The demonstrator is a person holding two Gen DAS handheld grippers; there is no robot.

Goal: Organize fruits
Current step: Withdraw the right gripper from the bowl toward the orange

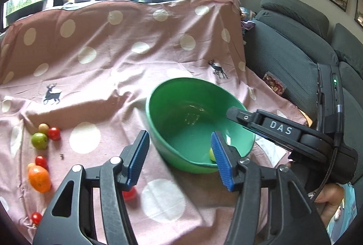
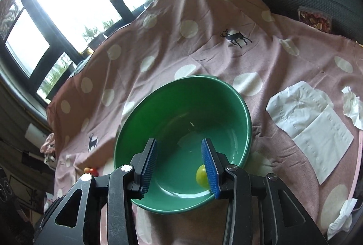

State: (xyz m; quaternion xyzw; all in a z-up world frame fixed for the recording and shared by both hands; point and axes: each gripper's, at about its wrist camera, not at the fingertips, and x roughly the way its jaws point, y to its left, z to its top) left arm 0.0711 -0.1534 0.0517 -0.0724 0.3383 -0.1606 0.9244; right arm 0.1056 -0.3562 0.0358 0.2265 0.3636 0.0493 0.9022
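A green bowl stands on the pink dotted cloth; it also shows in the right wrist view. A small yellow-green fruit lies inside it near the front wall, partly hidden in the left wrist view. My right gripper is open and empty over the bowl, its right pad beside the fruit. My left gripper is open and empty, low by the bowl's left front rim. Loose fruits lie at the left: an orange one, a green one, and small red ones.
The right gripper's body reaches over the bowl from the right. White paper napkins lie right of the bowl. A grey sofa with a snack packet stands at the right. Windows are behind the draped cloth.
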